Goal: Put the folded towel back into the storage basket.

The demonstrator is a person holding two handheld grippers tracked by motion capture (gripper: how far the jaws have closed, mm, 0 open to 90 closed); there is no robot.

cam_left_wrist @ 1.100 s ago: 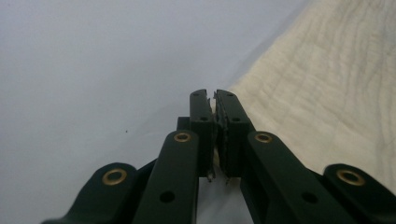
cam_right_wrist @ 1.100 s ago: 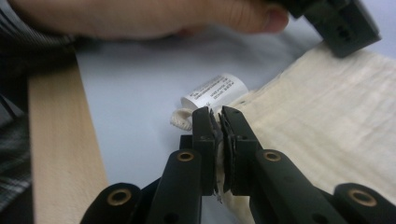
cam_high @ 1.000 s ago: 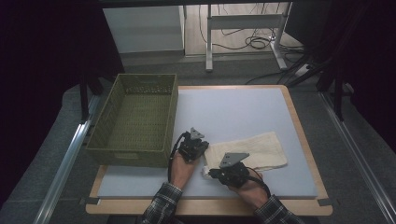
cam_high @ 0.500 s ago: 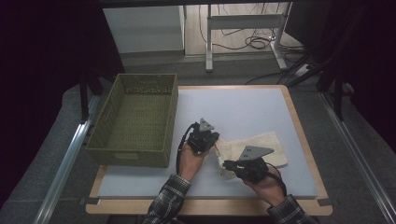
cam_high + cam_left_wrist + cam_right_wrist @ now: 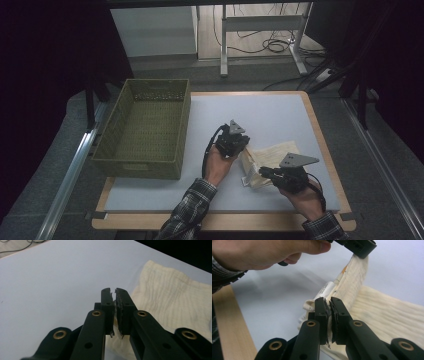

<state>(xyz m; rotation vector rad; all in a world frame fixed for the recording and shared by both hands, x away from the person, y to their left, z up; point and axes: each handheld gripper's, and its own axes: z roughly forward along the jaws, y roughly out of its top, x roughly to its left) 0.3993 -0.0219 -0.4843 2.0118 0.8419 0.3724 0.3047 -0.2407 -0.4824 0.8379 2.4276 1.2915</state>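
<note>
While both claws, left [image 5: 243, 145] & right [image 5: 264, 173], pinch ribbed cream cloth [image 5: 272, 152], edge lifts.

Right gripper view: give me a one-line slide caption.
Right gripper shut on the cream cloth's edge while the left gripper lifts a corner above the table.

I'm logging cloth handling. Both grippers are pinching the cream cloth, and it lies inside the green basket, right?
Not quite. Both grippers, left and right, do pinch the cloth, but the high view shows it lying on the table, to the right of the basket.
</note>
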